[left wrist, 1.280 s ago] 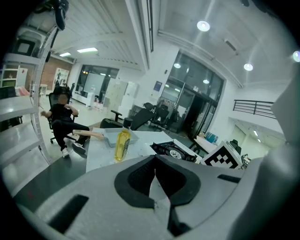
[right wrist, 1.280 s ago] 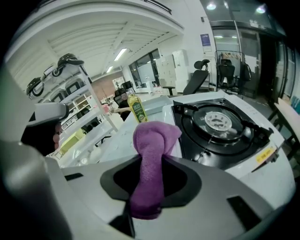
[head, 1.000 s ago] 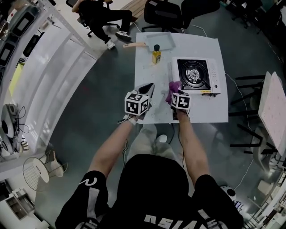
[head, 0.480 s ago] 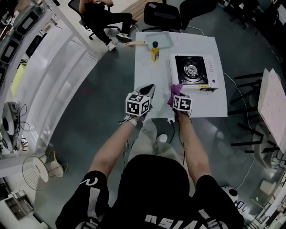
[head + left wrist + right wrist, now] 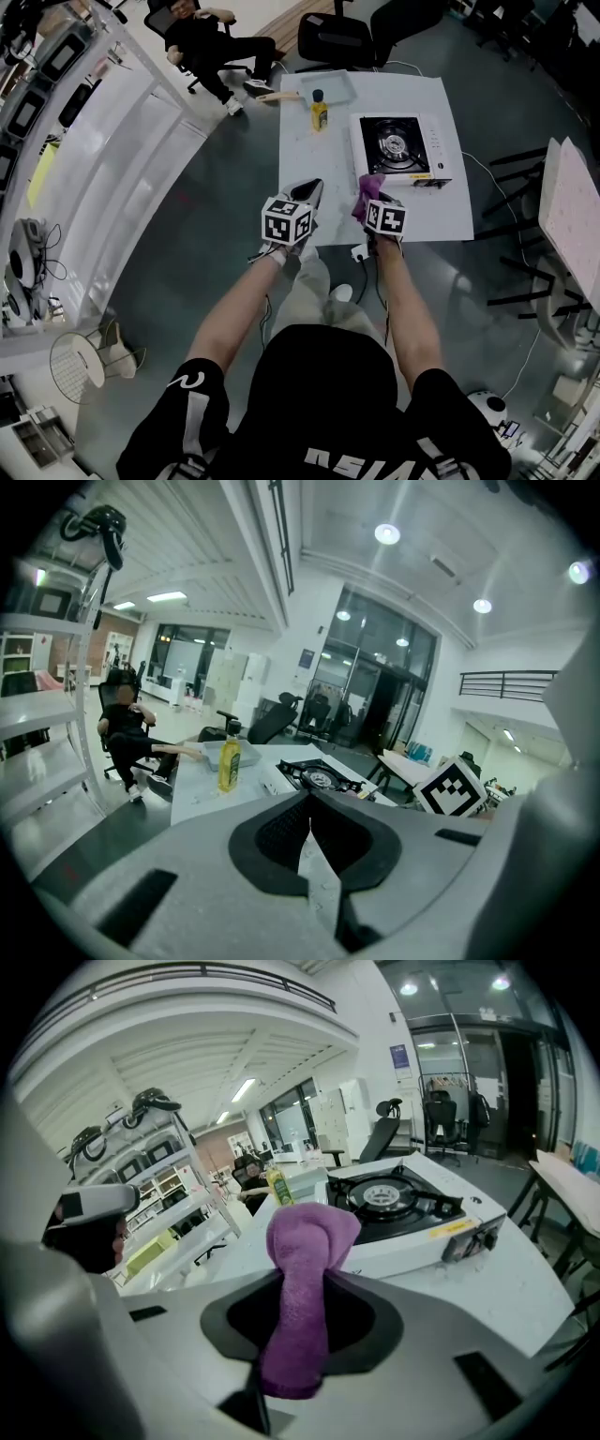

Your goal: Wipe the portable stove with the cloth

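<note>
Since containers come first: a shallow tray (image 5: 334,84) sits on the white table (image 5: 314,178), out past the far left corner of the portable stove (image 5: 403,150). Honestly, I can't tell what's in it from any of the views. A bottle (image 5: 229,764) of yellow liquid with a dark cap stands upright between the tray and the stove, near the stove's far left corner but not touching it.

The stove has a white body and a black burner top. In the head view its long side runs across the table, and the front panel with the yellow strip faces the person's edge.

The purple cloth (image 5: 305,1232) isn't on the stove. It's pinched in the right gripper (image 5: 300,1299), whose jaws are clamped onto it, and it's held up off the table just short of the stove's near left corner. The cloth is bunched into a thick strip with its long axis running along the jaws. Its free end sticks out past the tips and points at the stove, with the very tip flopped over into a rounded fold.

The left gripper (image 5: 309,817) has its jaws pressed together with nothing between them. It hangs further left of the stove than the right one, aimed across the table toward the stove.
</note>
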`<state>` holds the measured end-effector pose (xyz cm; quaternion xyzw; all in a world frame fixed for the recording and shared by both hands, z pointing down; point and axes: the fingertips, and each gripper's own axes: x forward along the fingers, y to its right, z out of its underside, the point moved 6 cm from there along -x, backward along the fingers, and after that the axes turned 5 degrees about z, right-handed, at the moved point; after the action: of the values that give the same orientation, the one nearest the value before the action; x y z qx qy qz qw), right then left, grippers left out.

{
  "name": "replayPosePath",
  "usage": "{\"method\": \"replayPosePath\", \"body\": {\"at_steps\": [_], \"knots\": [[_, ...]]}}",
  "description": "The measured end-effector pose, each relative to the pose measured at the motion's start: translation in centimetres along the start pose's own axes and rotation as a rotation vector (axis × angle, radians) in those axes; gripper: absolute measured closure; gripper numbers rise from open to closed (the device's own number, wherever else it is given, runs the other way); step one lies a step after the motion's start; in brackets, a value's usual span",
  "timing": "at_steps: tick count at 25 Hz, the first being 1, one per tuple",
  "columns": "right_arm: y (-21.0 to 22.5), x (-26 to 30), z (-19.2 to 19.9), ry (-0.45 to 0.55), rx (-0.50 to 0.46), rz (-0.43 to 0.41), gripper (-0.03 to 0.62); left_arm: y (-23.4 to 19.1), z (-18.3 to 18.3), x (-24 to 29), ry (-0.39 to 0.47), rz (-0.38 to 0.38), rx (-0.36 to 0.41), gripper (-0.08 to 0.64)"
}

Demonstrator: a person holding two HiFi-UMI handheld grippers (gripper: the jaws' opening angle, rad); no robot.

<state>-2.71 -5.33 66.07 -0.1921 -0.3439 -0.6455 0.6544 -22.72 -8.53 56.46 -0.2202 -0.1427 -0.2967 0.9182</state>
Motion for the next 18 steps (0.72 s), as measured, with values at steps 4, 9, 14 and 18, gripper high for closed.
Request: {"method": "replayPosePath", "body": {"at_steps": [4, 9, 14, 18], "knots": [[0.7, -2.2, -2.4, 0.066, -0.001, -0.015, 0.483, 1.2, -1.3, 0.3, 0.018, 0.013, 0.018, 0.551], [2.5, -4.9, -5.4, 0.156, -0.021, -0.039, 0.483, 3.2, -3.6, 1.6, 0.053, 0.039, 0.043, 0.551], [4.0, -7.8, -7.9, 0.226, -0.052, -0.028, 0.483, 4.7, -6.1, 2.4, 0.088, 0.063, 0.07, 0.551], [5.1, -9.0, -9.0, 0.251, -0.052, -0.021, 0.483, 5.7, -7.4, 3.1, 0.101, 0.075, 0.086, 0.551]]}}
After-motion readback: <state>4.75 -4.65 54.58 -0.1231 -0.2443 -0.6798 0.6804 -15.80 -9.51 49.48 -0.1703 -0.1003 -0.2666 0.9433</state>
